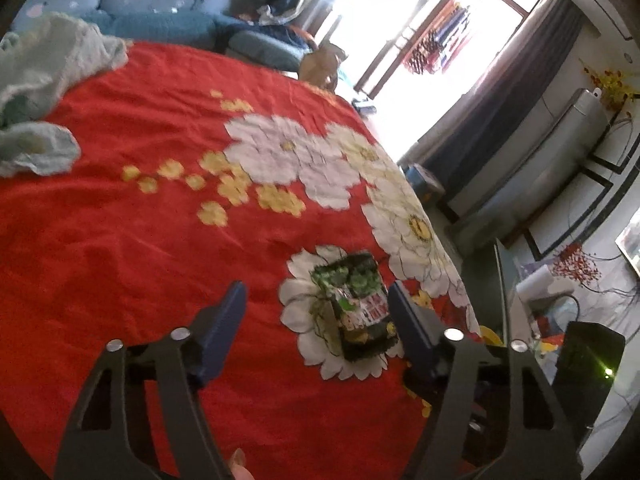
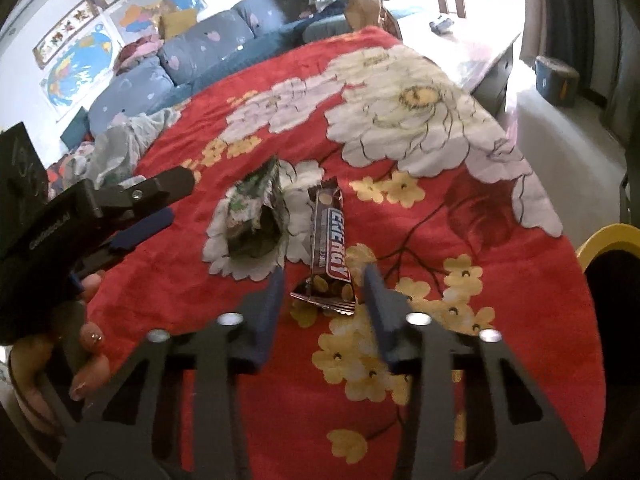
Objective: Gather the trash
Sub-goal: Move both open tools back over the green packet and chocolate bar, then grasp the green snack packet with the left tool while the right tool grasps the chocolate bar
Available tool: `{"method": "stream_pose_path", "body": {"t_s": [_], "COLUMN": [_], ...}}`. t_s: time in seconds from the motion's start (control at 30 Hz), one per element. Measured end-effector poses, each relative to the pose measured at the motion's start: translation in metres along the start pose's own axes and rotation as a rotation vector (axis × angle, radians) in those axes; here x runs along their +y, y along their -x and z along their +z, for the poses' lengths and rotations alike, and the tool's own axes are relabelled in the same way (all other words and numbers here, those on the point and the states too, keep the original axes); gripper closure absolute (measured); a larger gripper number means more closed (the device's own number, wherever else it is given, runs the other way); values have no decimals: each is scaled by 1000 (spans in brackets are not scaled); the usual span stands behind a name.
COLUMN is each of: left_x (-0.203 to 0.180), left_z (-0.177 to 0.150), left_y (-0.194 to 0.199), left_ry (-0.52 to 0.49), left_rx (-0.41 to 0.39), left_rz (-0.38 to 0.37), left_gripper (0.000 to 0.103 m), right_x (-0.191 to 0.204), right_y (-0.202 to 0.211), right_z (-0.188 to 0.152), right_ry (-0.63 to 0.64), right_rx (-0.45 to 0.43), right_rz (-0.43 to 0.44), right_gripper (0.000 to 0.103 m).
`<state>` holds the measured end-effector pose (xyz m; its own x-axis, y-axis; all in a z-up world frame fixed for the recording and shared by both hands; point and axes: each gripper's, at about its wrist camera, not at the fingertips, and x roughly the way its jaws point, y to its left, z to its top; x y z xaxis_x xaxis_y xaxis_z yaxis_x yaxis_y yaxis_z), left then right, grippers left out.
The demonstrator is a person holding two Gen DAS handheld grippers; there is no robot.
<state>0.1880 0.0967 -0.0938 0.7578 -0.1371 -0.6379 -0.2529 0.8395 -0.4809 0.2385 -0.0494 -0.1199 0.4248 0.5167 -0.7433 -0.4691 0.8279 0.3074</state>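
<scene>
A crumpled green and black snack bag lies on the red flowered cloth, just inside the right finger of my open left gripper. In the right wrist view the same bag lies beside a brown "ENERGY" bar wrapper. My open right gripper has the near end of the bar wrapper between its fingertips, apart from both fingers. The left gripper shows at the left of that view, open, held in a hand.
A pale green crumpled cloth lies at the far left of the table. A blue sofa stands behind the table. The table edge drops off to the right, with a yellow object and a blue bin beyond it.
</scene>
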Motion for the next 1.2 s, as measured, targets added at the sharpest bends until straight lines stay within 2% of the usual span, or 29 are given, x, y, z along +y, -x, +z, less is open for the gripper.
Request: {"method": "stream_pose_path", "body": {"t_s": [0.1, 0.23, 0.37, 0.6, 0.8, 1.2], "left_x": [-2, -8, -15, -25, -42, -98], "left_z": [-2, -6, -7, -13, -20, -30], "left_y": [-14, -34, -44, -50, -36, -1], "left_ry": [4, 5, -5, -34, -78, -223], "left_rx": [39, 83, 87, 105, 82, 33], "left_rz": [-19, -29, -18, -21, -66, -137], "left_gripper": [48, 51, 53, 89, 94, 94], "right_x": [-2, -5, -12, -28, -43, -72], "right_y": [1, 11, 23, 52, 78, 110], "right_z": [-2, -9, -14, -19, -19, -14], "right_ry": [5, 2, -5, -37, -61, -124], "right_rx": [-8, -25, -43, -110, -168, -241], "right_rz": [3, -1, -9, -25, -46, -73], "right_gripper": [77, 78, 78, 78, 78, 78]}}
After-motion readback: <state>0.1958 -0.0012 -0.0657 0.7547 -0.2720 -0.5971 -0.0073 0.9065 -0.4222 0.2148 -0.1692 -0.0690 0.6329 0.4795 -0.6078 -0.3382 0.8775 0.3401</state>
